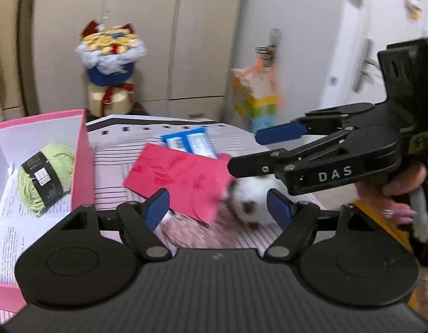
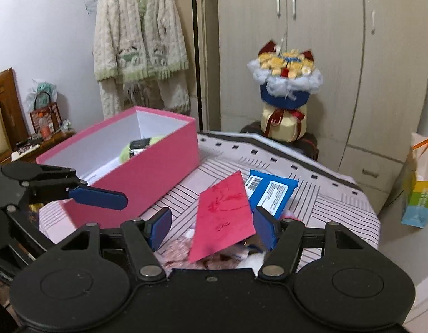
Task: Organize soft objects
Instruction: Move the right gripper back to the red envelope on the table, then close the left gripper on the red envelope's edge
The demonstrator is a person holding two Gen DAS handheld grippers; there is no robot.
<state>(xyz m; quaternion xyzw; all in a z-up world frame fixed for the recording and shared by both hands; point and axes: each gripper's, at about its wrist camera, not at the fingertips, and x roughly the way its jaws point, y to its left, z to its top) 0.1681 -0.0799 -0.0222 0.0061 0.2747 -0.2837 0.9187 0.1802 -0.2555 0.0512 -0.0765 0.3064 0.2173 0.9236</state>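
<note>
A: Where do things stand?

B: Both tools hang over the striped pink-and-white bedspread (image 2: pixel 325 211). The left gripper (image 1: pixel 218 208) is spread wide and holds nothing; so is the right gripper (image 2: pixel 212 229), its blue pads well apart. The open pink cardboard box (image 2: pixel 147 166) sits at the far left of the bed, and a ball of pale green yarn with a black paper band (image 1: pixel 44 177) already lies inside it.

A: What is left outside?

B: A loose heap near the middle. On top lies a flat red paper envelope (image 2: pixel 225 213), tilted, with a blue plastic packet bearing a barcode label (image 2: pixel 269 191) partly under its far edge. Beneath the envelope I see a pinkish fuzzy knitted piece (image 1: pixel 191 230) and, just right of it, a round white plush toy with brown patches (image 1: pixel 250 202).

A: How would they handle?

B: I judge the plush and the knit light and squashy; they should give under the pads, so a deep pinch across the bulk of the body looks safer than nipping a loose edge. The envelope is thin and stiffish, and may slide off when the pile shifts.

A: And the risk?

B: The envelope covers part of the soft things, so a grab could catch paper with them.
</note>
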